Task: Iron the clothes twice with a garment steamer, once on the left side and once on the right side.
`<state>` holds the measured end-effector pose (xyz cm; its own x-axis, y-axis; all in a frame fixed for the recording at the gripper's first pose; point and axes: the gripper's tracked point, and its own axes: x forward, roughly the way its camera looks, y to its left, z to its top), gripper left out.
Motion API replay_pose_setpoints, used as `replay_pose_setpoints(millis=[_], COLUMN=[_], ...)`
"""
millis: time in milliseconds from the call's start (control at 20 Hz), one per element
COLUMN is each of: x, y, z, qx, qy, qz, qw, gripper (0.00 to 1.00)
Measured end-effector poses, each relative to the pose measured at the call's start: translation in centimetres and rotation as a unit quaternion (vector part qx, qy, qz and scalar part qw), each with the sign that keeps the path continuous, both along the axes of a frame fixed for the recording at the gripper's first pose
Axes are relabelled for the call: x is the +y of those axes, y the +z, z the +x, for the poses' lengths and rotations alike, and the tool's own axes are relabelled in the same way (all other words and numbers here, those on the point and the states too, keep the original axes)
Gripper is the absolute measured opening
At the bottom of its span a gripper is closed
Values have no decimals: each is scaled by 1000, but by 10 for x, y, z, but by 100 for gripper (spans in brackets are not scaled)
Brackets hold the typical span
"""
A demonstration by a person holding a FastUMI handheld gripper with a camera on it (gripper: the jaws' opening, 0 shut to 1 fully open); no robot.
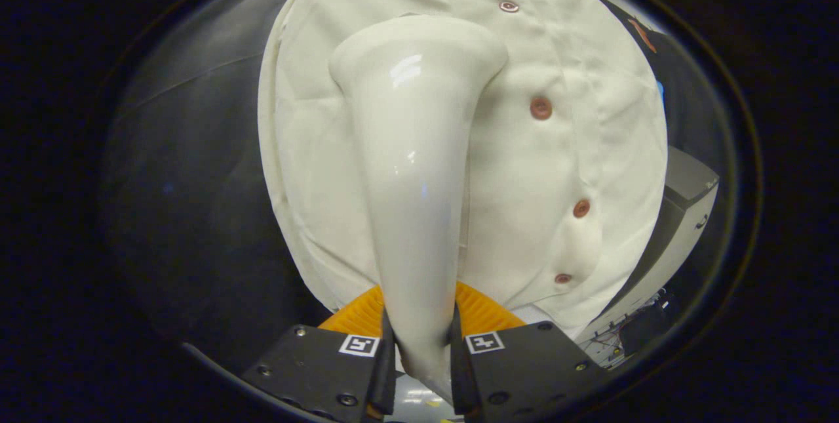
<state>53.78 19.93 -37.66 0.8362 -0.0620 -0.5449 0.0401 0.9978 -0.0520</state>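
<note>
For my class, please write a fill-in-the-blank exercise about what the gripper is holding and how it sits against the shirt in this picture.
1. The gripper is shut on the handle of the garment ____.
2. The steamer has its wide head up against the cream ____, beyond the fingers.
3. The shirt closes with a row of reddish-brown ____.
4. The steamer head sits on the side of the button row nearer the shirt's ____ edge.

Missing words: steamer; shirt; buttons; left

The steamer sits clamped between the gripper fingers, its head against the shirt, left of the buttons.
</note>
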Motion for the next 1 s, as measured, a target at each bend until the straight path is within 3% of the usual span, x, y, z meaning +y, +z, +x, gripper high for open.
replay_pose_setpoints(millis=[400,700,1000], x=[-1,1,1], y=[-55,-33,32], z=[-28,-28,-33], qx=[73,135,114], qy=[5,2,12], qz=[2,25,32], qw=[997,991,993], gripper=[34,33,32])
